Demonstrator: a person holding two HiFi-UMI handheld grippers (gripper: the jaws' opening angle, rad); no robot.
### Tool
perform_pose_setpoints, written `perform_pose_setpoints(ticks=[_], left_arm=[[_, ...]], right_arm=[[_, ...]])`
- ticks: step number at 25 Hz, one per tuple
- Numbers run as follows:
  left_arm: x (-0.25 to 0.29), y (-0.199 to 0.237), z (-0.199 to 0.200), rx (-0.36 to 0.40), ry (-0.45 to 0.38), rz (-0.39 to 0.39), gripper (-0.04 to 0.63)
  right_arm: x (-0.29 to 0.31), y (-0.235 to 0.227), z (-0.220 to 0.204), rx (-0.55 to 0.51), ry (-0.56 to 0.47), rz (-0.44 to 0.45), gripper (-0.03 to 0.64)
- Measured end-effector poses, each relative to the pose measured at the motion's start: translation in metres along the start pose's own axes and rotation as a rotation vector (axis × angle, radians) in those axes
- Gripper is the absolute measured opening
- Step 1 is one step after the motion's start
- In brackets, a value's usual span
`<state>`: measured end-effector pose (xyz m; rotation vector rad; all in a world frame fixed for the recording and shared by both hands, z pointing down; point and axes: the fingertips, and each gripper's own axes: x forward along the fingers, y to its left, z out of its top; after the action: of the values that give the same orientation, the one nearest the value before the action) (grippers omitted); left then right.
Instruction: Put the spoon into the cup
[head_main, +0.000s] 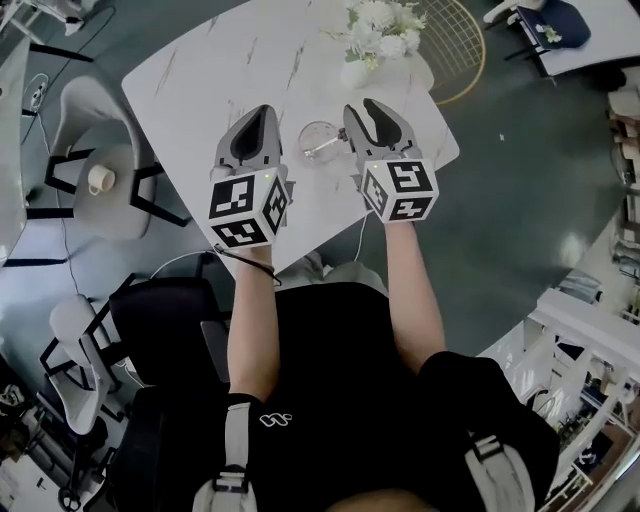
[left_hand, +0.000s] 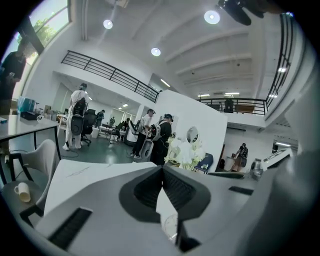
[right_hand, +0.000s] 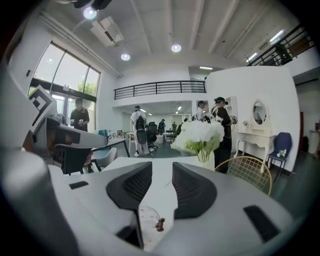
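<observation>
A clear glass cup (head_main: 318, 140) stands on the white marble table (head_main: 200, 70), between my two grippers. A thin bright piece, seemingly the spoon (head_main: 331, 147), rests in the cup and leans toward the right side. My left gripper (head_main: 264, 110) hovers just left of the cup; in the left gripper view its pads (left_hand: 162, 169) meet at the tips with nothing between them. My right gripper (head_main: 362, 106) hovers just right of the cup with its jaws apart and empty (right_hand: 162, 167). Through each gap part of the cup (right_hand: 150, 222) shows below.
A vase of white flowers (head_main: 375, 35) stands at the table's far side, with a gold wire chair (head_main: 455, 50) behind it. A grey chair bearing a white mug (head_main: 100, 178) sits left of the table. People stand in the room beyond.
</observation>
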<state>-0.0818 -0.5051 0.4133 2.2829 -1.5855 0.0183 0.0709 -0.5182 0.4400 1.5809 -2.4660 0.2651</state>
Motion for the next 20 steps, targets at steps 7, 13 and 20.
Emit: perform_pose_setpoints(ticks=[7, 13, 20], left_arm=[[-0.014, -0.007, 0.06, 0.062, -0.119, 0.002, 0.015], [-0.033, -0.011, 0.104, 0.101, -0.214, 0.02, 0.015], [-0.047, -0.013, 0.123, 0.113, -0.264, 0.029, 0.015]], right_arm=[[-0.01, 0.009, 0.083, -0.008, -0.199, 0.023, 0.022], [-0.018, 0.018, 0.129, 0.033, -0.311, 0.056, 0.008], [-0.021, 0.03, 0.144, 0.014, -0.316, 0.087, 0.006]])
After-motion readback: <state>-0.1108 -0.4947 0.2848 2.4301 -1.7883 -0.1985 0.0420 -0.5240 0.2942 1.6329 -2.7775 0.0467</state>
